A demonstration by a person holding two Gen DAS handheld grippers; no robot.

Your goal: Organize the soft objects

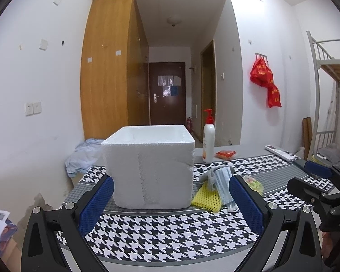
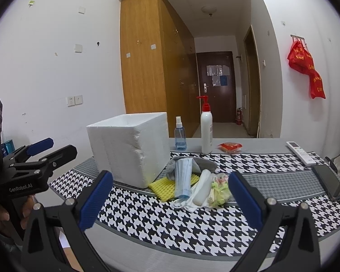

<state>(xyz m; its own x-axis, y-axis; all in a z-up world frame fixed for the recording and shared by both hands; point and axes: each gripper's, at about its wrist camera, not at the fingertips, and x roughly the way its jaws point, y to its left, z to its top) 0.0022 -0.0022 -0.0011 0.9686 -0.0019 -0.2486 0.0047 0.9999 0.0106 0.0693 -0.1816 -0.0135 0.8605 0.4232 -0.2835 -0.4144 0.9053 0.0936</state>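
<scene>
— Nearest the lens, what do the jaws look like?

— Both spread wide, holding nothing. On the left gripper (image 1: 171,201) the blue pads (image 1: 97,204) frame the white foam box (image 1: 150,167), which stands on the houndstooth cloth (image 1: 170,233). The right gripper (image 2: 170,199) hangs over the same cloth, its gap facing the pile of soft things.

— Where is that pile?

— Just to the right of the box, touching its lower corner: a yellow mesh sleeve (image 2: 164,187) at the bottom, a blue face mask (image 2: 183,179) draped over it, a grey cloth (image 2: 200,164) behind, a white roll (image 2: 202,189) and a green-yellow bundle (image 2: 219,190) beside.

— And farther out?

— A spray bottle (image 2: 180,134), a pump bottle (image 2: 206,129), a red packet (image 2: 230,147), a remote (image 2: 300,153) and a phone (image 2: 328,181).
</scene>
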